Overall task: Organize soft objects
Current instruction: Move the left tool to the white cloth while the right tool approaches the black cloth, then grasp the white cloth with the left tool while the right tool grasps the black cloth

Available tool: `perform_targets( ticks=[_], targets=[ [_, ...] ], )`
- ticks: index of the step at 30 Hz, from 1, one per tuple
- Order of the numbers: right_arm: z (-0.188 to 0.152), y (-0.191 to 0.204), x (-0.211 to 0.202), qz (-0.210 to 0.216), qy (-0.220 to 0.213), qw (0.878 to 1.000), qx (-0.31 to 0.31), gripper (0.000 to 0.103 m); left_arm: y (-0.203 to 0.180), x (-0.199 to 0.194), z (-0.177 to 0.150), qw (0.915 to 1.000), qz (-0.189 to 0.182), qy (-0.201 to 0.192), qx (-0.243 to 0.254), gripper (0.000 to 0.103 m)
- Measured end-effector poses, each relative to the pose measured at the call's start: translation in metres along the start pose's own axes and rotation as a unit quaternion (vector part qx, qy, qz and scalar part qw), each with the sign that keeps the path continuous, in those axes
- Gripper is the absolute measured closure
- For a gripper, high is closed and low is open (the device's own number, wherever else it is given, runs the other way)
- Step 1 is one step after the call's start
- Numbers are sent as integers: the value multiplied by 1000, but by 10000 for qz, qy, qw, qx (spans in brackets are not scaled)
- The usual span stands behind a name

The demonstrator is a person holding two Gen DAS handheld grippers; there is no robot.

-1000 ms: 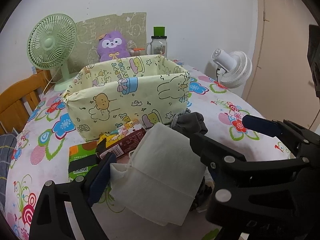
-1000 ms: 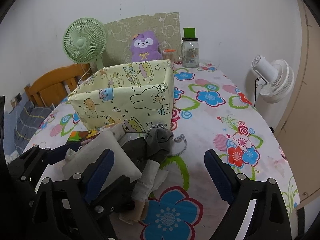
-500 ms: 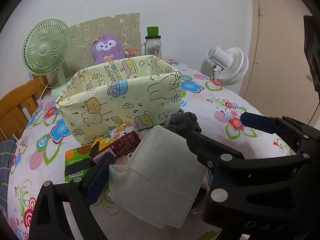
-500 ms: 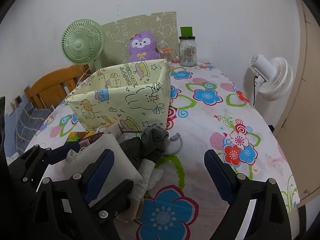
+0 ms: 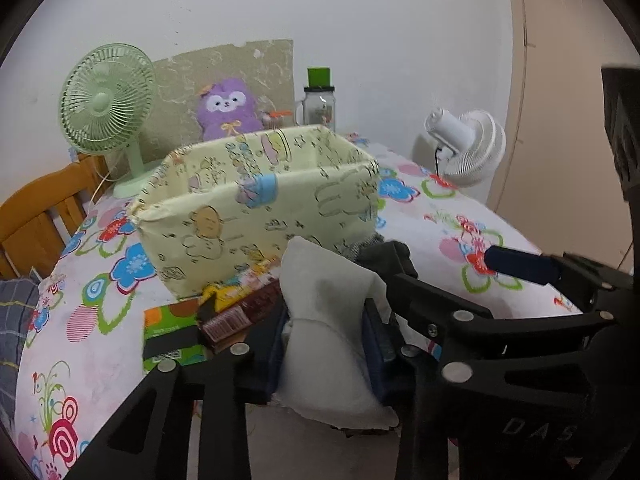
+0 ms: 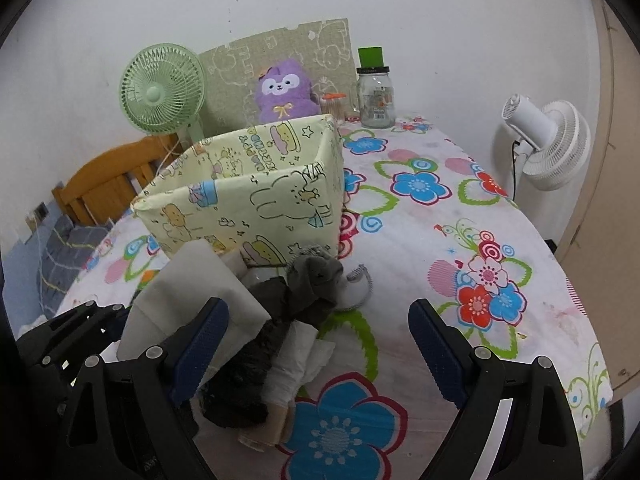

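Left wrist view: left tool point(image 5: 324, 344) pinches soft, crumpled white cloth point(image 5: 324, 320).

You are in a home, in a lived-in room. The worktop point(image 6: 432, 240) wears a bright flower-print cloth, and a purple plush toy point(image 6: 284, 92) sits at its far end against a plain white wall. Beside the toy stand a green desk fan point(image 6: 164, 90) and a glass jar point(image 6: 375, 100) with a green lid. A white fan point(image 6: 548, 144) stands off the right edge. On the left you see a wooden chair back point(image 6: 108, 178). A cartoon-print fabric box point(image 6: 256, 200) rests on the cloth.
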State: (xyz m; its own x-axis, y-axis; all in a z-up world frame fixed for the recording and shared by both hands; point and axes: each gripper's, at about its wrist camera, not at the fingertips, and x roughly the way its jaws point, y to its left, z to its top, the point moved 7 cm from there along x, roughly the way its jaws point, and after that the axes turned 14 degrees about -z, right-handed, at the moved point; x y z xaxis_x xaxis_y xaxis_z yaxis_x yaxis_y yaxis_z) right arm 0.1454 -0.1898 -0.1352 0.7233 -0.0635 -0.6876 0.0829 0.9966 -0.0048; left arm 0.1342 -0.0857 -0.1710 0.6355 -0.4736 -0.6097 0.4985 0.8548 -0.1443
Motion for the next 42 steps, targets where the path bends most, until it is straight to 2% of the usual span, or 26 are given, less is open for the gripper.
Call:
perform_targets(
  ticks=[12,24,28,34,38,42],
  targets=[
    [0,24,-3,83,3,9999,-149,10,31,-23,-3,9989,420,-113,-153,69],
    [-11,50,9,202,285,9987,-382,30,50,-25,-21,9980,512,1,-360,69],
    [-15,57,13,172,388,9979,-486,45,53,-21,-26,9979,491,70,-416,69],
    [-18,57,24,39,553,9975,-427,48,55,-15,-30,9977,488,116,-453,69],
    [-21,54,29,34,648,9975,-292,58,54,-14,-32,9978,473,140,-433,69],
    [-19,55,24,16,558,9980,-280,62,54,-15,-30,9978,419,109,-494,69]
  ],
)
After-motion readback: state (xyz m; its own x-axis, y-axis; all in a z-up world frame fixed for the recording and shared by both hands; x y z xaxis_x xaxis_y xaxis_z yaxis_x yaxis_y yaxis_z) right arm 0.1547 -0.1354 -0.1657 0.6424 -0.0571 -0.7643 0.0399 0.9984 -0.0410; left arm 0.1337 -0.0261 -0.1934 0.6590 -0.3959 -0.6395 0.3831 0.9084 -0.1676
